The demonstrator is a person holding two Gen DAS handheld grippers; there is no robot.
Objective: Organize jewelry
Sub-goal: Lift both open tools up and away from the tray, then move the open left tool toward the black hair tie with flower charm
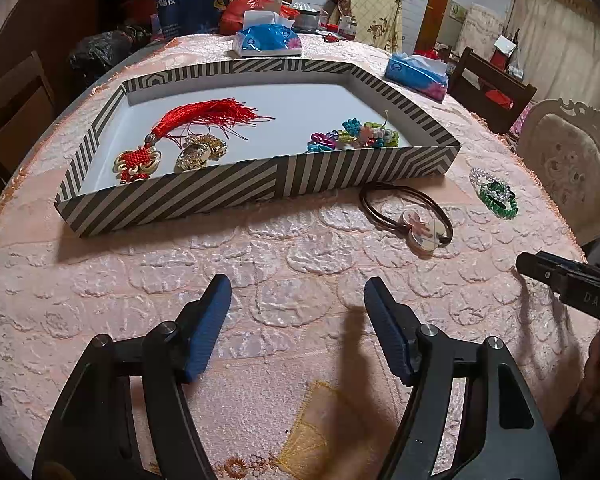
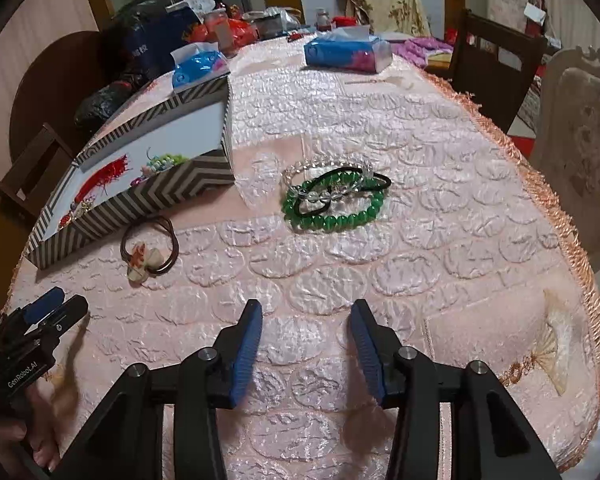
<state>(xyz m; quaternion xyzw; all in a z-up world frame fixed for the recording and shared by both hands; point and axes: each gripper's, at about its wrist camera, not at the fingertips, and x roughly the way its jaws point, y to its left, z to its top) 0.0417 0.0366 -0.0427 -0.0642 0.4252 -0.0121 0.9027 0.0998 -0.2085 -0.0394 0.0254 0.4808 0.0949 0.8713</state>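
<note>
Sorting stood partway: tassel charm (image 1: pixel 172 128), gold pieces and bright bead bracelets (image 1: pixel 364 136) lay in the striped box (image 1: pixel 260 188); hair tie (image 1: pixel 408 216) and green bracelet (image 2: pixel 332 204) remained on the tabletop (image 2: pixel 380 272). My left hand-held gripper (image 1: pixel 298 300) and right hand-held gripper (image 2: pixel 306 320) were open, empty.

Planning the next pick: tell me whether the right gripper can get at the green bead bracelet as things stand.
Probably yes. The right gripper is open and empty, with only bare tablecloth between it and the green bead bracelet. A black hair tie and clear bead bracelet overlap it, so they may come along.
</note>
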